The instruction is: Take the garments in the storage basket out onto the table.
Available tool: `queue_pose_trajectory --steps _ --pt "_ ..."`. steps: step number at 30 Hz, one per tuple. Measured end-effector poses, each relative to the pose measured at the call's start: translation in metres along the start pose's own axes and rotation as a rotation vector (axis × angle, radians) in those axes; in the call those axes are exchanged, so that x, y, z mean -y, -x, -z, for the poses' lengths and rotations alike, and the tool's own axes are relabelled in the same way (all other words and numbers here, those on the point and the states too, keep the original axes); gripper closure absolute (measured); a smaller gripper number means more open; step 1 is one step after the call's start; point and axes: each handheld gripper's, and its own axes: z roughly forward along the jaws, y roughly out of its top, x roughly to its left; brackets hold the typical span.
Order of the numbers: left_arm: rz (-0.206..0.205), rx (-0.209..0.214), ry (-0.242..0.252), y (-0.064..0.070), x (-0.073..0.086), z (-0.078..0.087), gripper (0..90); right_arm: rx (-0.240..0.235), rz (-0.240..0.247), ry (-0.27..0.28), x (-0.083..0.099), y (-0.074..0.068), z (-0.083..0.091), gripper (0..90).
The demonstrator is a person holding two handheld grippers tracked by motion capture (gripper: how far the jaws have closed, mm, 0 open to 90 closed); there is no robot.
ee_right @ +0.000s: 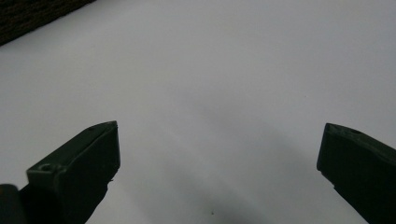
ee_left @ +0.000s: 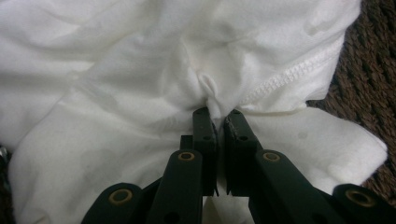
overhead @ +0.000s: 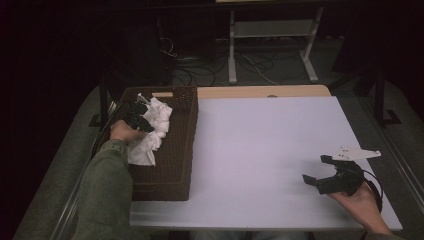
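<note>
Left gripper (ee_left: 219, 119) view: jaws pinch white cloth (ee_left: 140, 70); high view adds basket (overhead: 175, 150).

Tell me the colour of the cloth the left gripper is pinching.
White cloth, clearest in the left gripper view.

No lettering, label, brand mark or number can be read anywhere in these views. The white cloth (ee_left: 140, 70) (its stitched hem in plain sight) carries no tag, and the woven basket (overhead: 170, 150) and table (overhead: 260, 150) are unmarked.
</note>
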Motion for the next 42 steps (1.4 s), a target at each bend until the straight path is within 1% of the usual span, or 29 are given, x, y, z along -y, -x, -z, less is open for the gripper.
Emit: queue_pose_trajectory --steps 1,2,4,5,6,7,8,10,12,13,15,17,19,21,22,24,26,27,28,30,33,35,36,39,42 --pt "0.002 -0.002 -0.003 0.001 0.000 0.001 84.0 0.000 0.001 0.000 0.000 0.000 0.000 0.0" --pt "-0.006 -0.007 -0.008 0.001 0.000 0.004 84.0 0.000 0.001 0.000 0.000 0.000 0.000 0.0" --pt "-0.006 -0.031 -0.001 0.004 0.000 0.010 84.1 0.000 0.000 0.003 0.000 0.001 0.000 0.0" --pt "-0.013 -0.044 0.008 0.006 0.000 0.014 84.1 0.000 0.000 0.003 0.000 0.001 0.000 0.0" --pt "-0.012 -0.069 0.038 0.010 0.000 0.025 84.3 0.000 0.000 0.003 0.000 0.001 0.000 0.0" --pt "-0.014 -0.074 0.056 0.011 0.001 0.032 84.4 0.001 -0.001 0.001 0.000 0.001 0.000 0.0" --pt "-0.014 -0.074 0.056 0.011 0.001 0.032 84.4 0.002 -0.001 0.000 0.000 0.001 0.000 0.0" --pt "-0.014 -0.088 0.095 0.013 0.002 0.045 84.5 0.003 -0.001 0.001 0.000 0.001 0.000 0.0" --pt "0.001 -0.079 0.133 0.012 0.005 0.058 84.5 0.003 -0.002 0.001 -0.001 0.001 0.000 0.0" --pt "0.003 -0.083 0.147 0.012 0.006 0.063 84.5 0.002 -0.002 0.001 -0.001 0.001 0.000 0.0" --pt "0.004 -0.081 0.174 0.011 0.008 0.073 84.6 0.001 0.001 0.002 -0.001 0.000 0.000 0.0" --pt "-0.001 -0.071 0.201 0.012 0.008 0.082 84.6 0.001 0.002 0.002 -0.001 0.000 0.000 0.0" --pt "-0.005 -0.080 0.222 0.013 0.008 0.090 84.6 -0.001 0.002 0.003 -0.001 0.001 0.000 0.0" --pt "-0.009 -0.067 0.248 0.015 0.008 0.099 84.5 -0.002 0.002 0.004 -0.001 0.001 0.000 0.0" --pt "-0.018 -0.075 0.263 0.016 0.007 0.103 84.6 -0.002 0.002 0.004 -0.001 0.001 0.000 0.0" --pt "-0.028 -0.070 0.285 0.019 0.005 0.112 84.6 -0.004 0.001 0.003 -0.001 0.001 0.000 0.0" --pt "-0.037 -0.078 0.312 0.023 0.003 0.122 84.6 -0.006 0.001 0.002 -0.001 0.001 0.000 0.0" --pt "-0.046 -0.073 0.318 0.024 0.002 0.126 84.6 -0.006 0.001 0.003 -0.001 0.001 0.000 0.0" --pt "-0.047 -0.072 0.331 0.026 0.001 0.130 84.6 -0.006 0.001 0.004 -0.001 0.001 0.000 0.0" --pt "-0.064 -0.075 0.346 0.030 -0.001 0.138 84.6 -0.007 0.000 0.005 -0.001 0.001 0.001 0.0" --pt "-0.094 -0.062 0.375 0.036 -0.003 0.153 84.6 -0.007 -0.002 0.007 -0.001 0.001 0.001 0.0" --pt "-0.103 -0.061 0.396 0.037 -0.004 0.162 84.6 -0.008 -0.003 0.009 -0.001 0.001 0.001 0.0" --pt "-0.106 -0.048 0.410 0.038 -0.004 0.166 84.6 -0.008 -0.002 0.009 -0.001 0.001 0.001 0.0" --pt "-0.116 -0.037 0.448 0.039 -0.004 0.182 84.6 -0.010 -0.001 0.011 -0.001 0.001 0.002 0.0" --pt "-0.131 -0.032 0.473 0.042 -0.004 0.193 84.6 -0.010 -0.004 0.014 -0.002 0.001 0.002 0.0"
